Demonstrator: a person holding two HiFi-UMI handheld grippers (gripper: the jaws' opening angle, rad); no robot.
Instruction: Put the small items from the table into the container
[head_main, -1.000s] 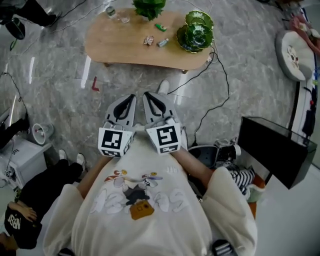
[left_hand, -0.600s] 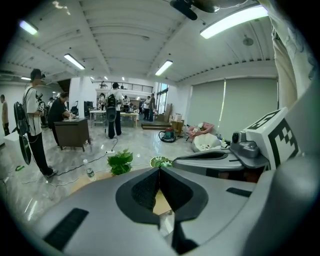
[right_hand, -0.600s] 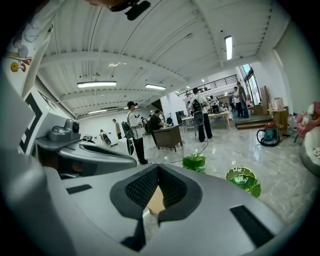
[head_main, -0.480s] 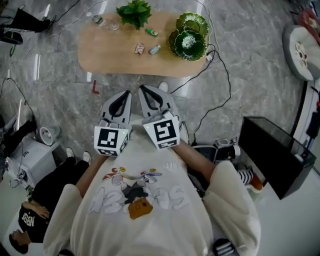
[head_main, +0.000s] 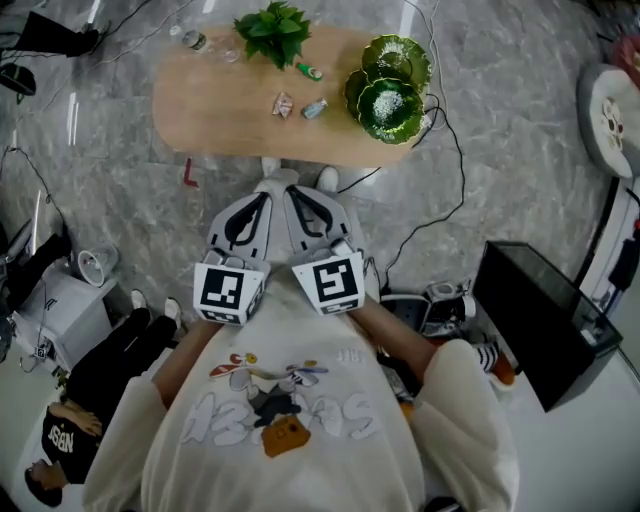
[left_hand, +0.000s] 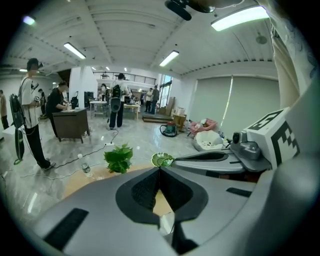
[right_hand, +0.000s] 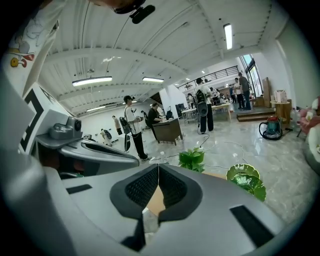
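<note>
A low wooden table (head_main: 220, 100) stands ahead of me. On it lie three small items: a green one (head_main: 310, 72), a crumpled wrapper (head_main: 283, 105) and a small pale packet (head_main: 314, 108). Two green leaf-shaped dishes (head_main: 390, 100) overlap at the table's right end; they also show as dishes (left_hand: 162, 160) and dishes (right_hand: 246, 180). My left gripper (head_main: 262, 196) and right gripper (head_main: 296, 194) are held side by side over the floor, short of the table's near edge. Both are shut with nothing between their jaws, as the left gripper (left_hand: 159, 170) and right gripper (right_hand: 158, 167) views show.
A potted plant (head_main: 272, 28) and a lying water bottle (head_main: 192, 40) sit at the table's far side. Cables (head_main: 440, 150) cross the marble floor. A black box (head_main: 540, 310) stands to the right, a seated person (head_main: 60, 440) and white equipment (head_main: 40, 320) to the left.
Both grippers have moved forward together towards the table, still side by side and shut. The table now sits a little nearer in the head view.
</note>
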